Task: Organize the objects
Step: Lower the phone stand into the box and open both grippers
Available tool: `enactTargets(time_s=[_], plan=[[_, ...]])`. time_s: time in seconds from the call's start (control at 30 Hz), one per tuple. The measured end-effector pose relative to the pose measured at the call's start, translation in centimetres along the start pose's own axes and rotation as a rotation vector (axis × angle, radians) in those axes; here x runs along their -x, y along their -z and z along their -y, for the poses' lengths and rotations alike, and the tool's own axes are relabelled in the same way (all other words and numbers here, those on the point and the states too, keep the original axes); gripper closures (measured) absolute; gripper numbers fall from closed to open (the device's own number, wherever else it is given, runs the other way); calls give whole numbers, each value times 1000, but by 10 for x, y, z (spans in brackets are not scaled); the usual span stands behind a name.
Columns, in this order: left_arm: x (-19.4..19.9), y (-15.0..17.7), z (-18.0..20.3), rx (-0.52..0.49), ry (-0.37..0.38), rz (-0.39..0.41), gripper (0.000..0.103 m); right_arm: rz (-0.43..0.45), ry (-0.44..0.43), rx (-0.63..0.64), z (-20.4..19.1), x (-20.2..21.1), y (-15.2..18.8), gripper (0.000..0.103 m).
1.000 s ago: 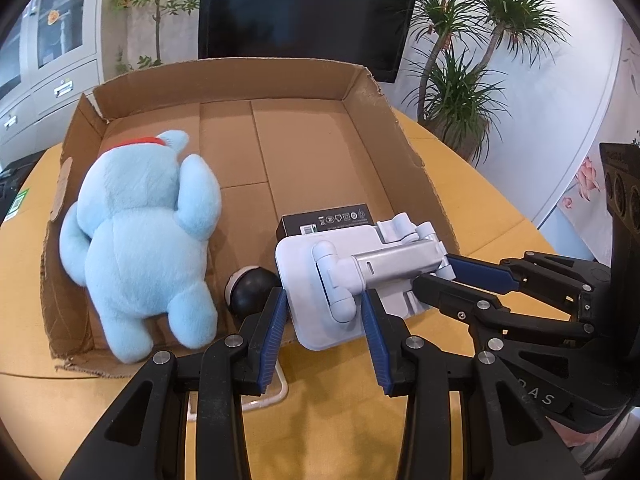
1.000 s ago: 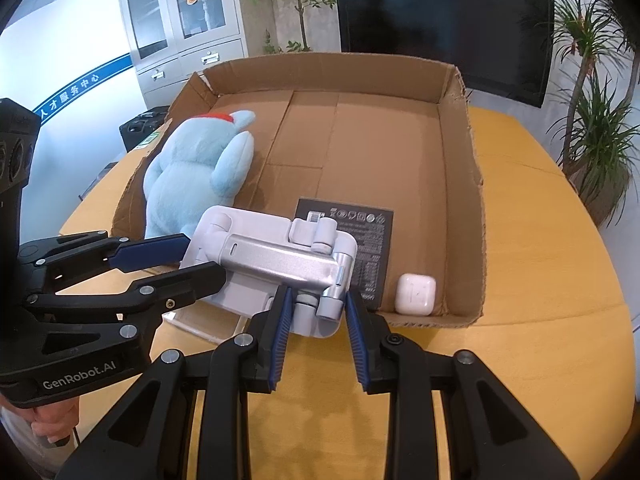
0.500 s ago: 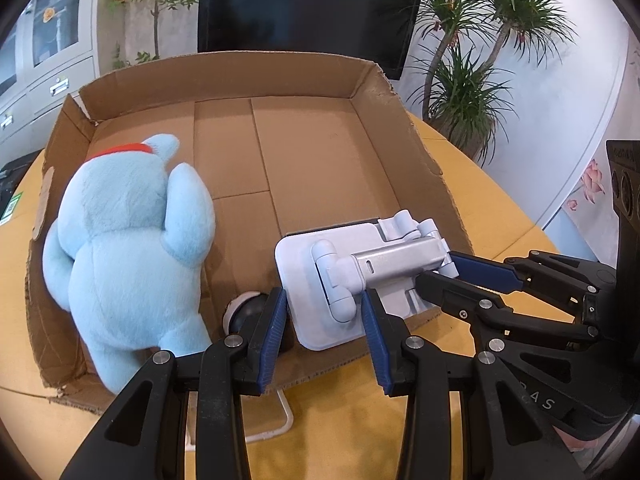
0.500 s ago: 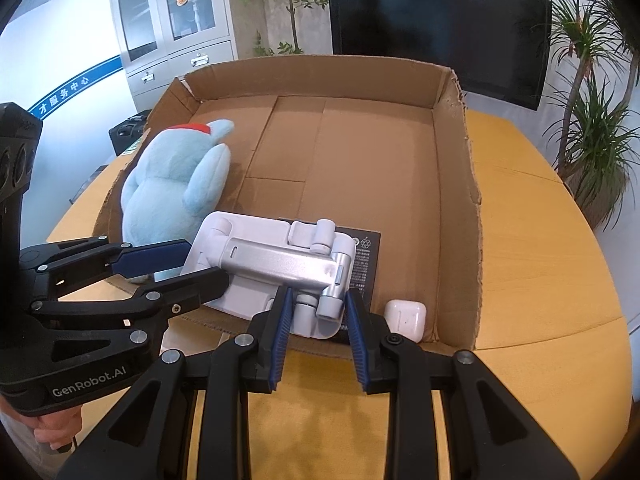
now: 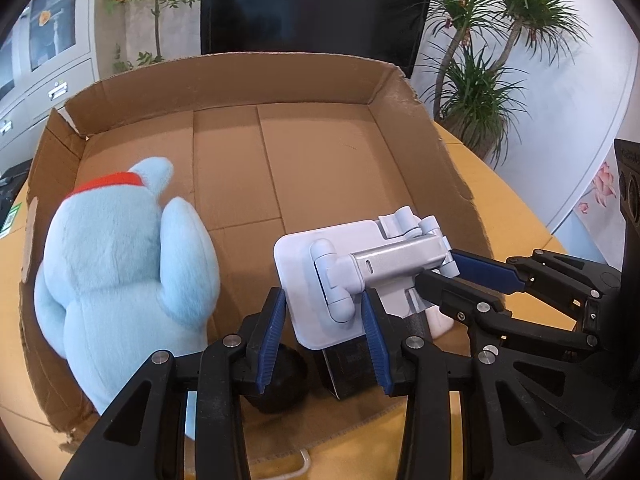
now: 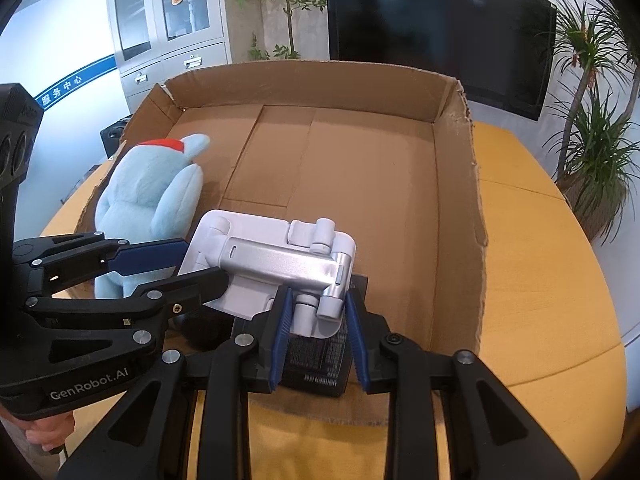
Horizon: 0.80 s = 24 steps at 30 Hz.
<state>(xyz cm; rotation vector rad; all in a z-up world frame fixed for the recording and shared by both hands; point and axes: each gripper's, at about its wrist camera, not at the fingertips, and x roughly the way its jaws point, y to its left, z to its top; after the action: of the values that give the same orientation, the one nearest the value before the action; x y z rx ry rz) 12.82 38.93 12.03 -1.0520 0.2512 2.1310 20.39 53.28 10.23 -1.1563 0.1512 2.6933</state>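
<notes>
Left gripper (image 5: 324, 320): clamped on the near hinge end of the stand (image 5: 360, 264).
Right gripper (image 6: 314, 322): clamped on the stand's other end.
Stand: carried forward; it was short of the box's near wall, now hangs over the box (image 5: 304, 76) floor, above the black pack (image 6: 316, 356).
Plush (image 5: 120, 264): lies in the box at left.
Meaning: probably lowering and letting go remain.

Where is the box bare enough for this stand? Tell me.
Bare: the box floor from the back wall down its middle and right side. Crowded: the near edge, with the plush, black ball and black pack.
</notes>
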Motion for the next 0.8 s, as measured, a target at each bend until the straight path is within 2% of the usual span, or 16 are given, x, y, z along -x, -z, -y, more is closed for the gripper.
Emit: enactTargets(time_s=[0.5,0.8], plan=[[-36,-32,-25,62,-7,-21,67,18,-1,27,7,-35,-28,78],[-65,-38,-36,88,-20,-60,70,-31,22,40,5,-68,-37,79]])
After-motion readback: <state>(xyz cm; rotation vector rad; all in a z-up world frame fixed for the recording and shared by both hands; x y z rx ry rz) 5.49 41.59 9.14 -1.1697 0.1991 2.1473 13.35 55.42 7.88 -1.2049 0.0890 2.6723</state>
